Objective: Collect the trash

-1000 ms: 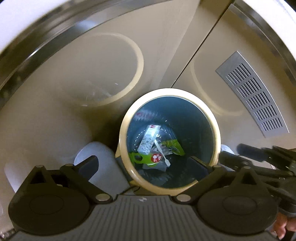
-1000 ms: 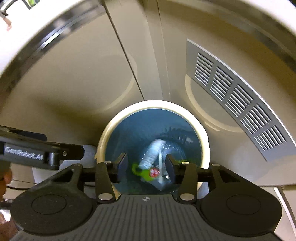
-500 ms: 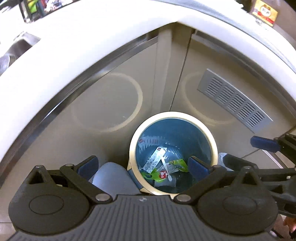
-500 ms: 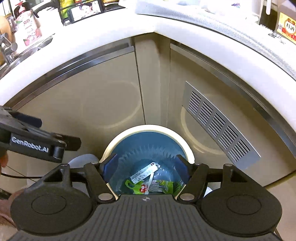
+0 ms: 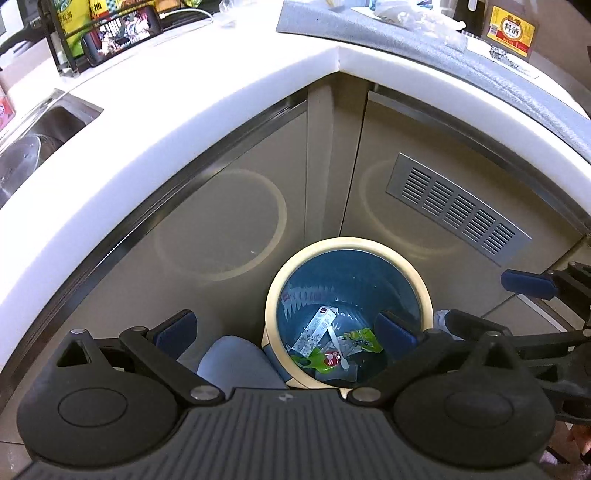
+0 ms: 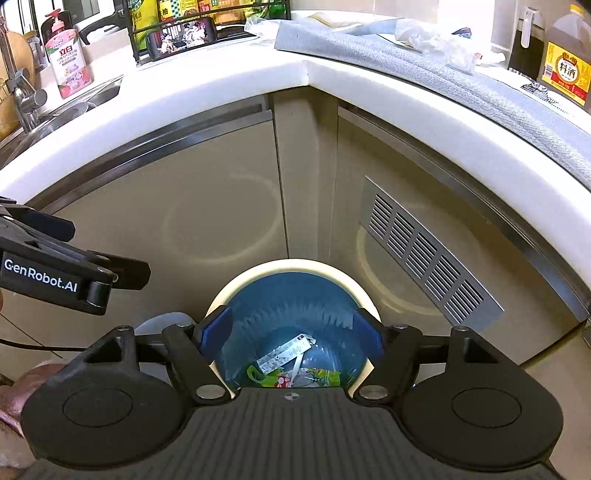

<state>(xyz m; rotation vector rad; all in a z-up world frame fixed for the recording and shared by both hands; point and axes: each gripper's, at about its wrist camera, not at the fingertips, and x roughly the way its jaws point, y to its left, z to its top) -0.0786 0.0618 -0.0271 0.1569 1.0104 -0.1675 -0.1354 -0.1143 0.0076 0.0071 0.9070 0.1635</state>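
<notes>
We hold both claws above the bin: the right gripper, its jaws just spread apart, and the left gripper, also wide, grip nothing. Wrappers lie on the bin's bottom, below the counter corner.

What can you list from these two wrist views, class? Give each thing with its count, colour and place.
bin: one, cream rim, blue inside, on the floor in the cabinet corner
wrappers: several, green and white, at the bin's bottom
vent grille: one, silver, on the right cabinet door
countertop: one, white, above the cabinets
mat: one, grey, on the right counter
soap bottle: one, pink, by the sink
phone: one, black, propped against the rack
left hand-held gripper: one, black, blue pads, open above the bin
right hand-held gripper: one, black, blue pads, open, jaws just widened, nothing between
</notes>
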